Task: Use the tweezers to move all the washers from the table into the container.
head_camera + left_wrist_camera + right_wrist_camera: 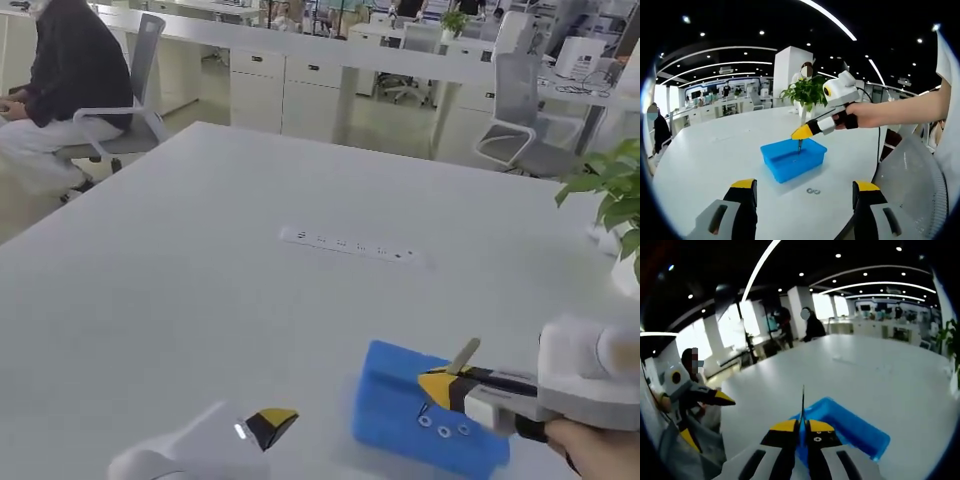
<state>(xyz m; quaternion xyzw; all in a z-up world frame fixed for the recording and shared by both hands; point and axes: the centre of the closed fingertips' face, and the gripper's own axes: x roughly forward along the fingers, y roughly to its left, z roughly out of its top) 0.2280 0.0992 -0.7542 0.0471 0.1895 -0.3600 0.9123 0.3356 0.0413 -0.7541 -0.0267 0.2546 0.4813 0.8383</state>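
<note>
Head view looks down on our white table (180, 300), where the blue container (400, 375) stands near the front edge on the right side. Three washers (443, 431) lie flat on its floor, close together. Our right gripper (435, 385) comes in from the right above the container, and its yellow-tipped jaws are pressed together on the tweezers (463, 357), which we hold steeply, with the thin end pointing down into the container. We cannot tell if the tweezers tips carry a washer. Further away on the table lies a white power strip (350, 245), well apart from the container. A green plant (610, 190) stands at the right edge, and a person (60, 90) sits on a chair (135, 110) beyond the far left corner. In the left gripper view, our left gripper (805, 186) hangs low over the table with its jaws spread wide and nothing between them. Just beyond them, two washers (813, 191) lie on the bare table, side by side and nearly touching, on the near side of the container and outside it. In the right gripper view, the two jaws meet around the tweezers, and the container sits just beneath and to the right of them.
</note>
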